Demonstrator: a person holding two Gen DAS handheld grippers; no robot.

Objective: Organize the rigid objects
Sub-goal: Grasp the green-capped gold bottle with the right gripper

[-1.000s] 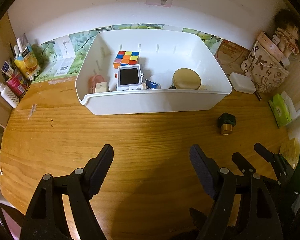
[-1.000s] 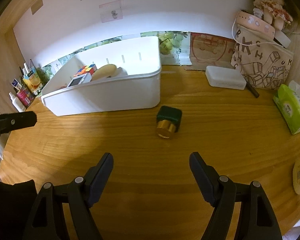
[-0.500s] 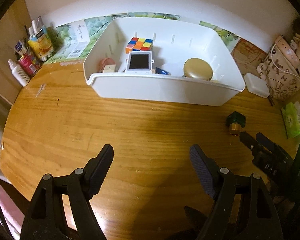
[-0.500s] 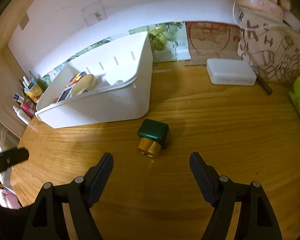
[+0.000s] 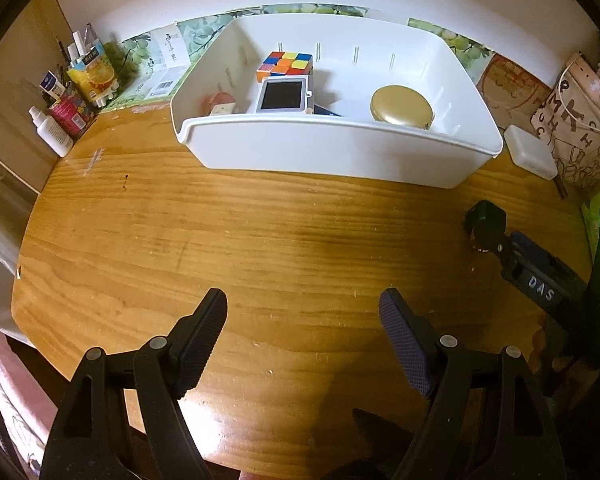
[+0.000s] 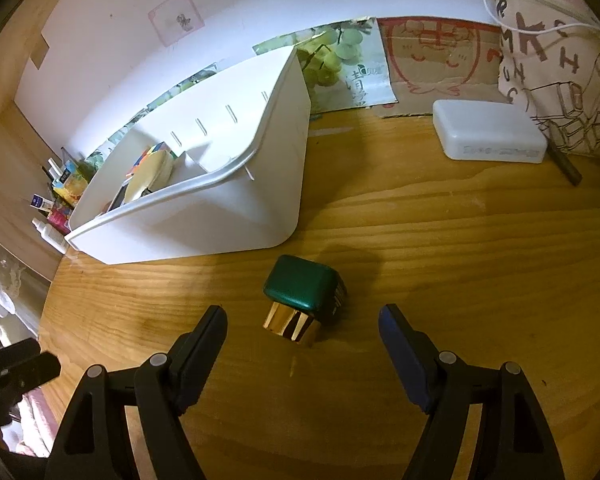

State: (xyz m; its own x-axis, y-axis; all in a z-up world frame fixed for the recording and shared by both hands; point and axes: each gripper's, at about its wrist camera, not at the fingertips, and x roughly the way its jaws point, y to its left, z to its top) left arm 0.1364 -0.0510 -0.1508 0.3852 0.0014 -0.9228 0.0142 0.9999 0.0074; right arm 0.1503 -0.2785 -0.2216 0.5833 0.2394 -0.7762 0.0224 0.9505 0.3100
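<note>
Right wrist view showed the right claw (image 6: 302,322) spread, empty, below the small green-and-gold bottle (image 6: 305,302): probably rigid, slippery, best pinched across its green body.

The wooden surface (image 5: 260,240) carries a white bin (image 5: 340,156) toward the back wall. Beside the bin's right corner lies a small green bottle with a gold cap (image 6: 306,300), on its side, apart from the bin. Further right sits a flat white box (image 6: 490,136), and next to it a printed cloth bag (image 6: 572,80). At the left rear corner stands a cluster of small bottles and cartons (image 5: 72,96). Printed paper sheets (image 6: 352,68) lean at the wall.
</note>
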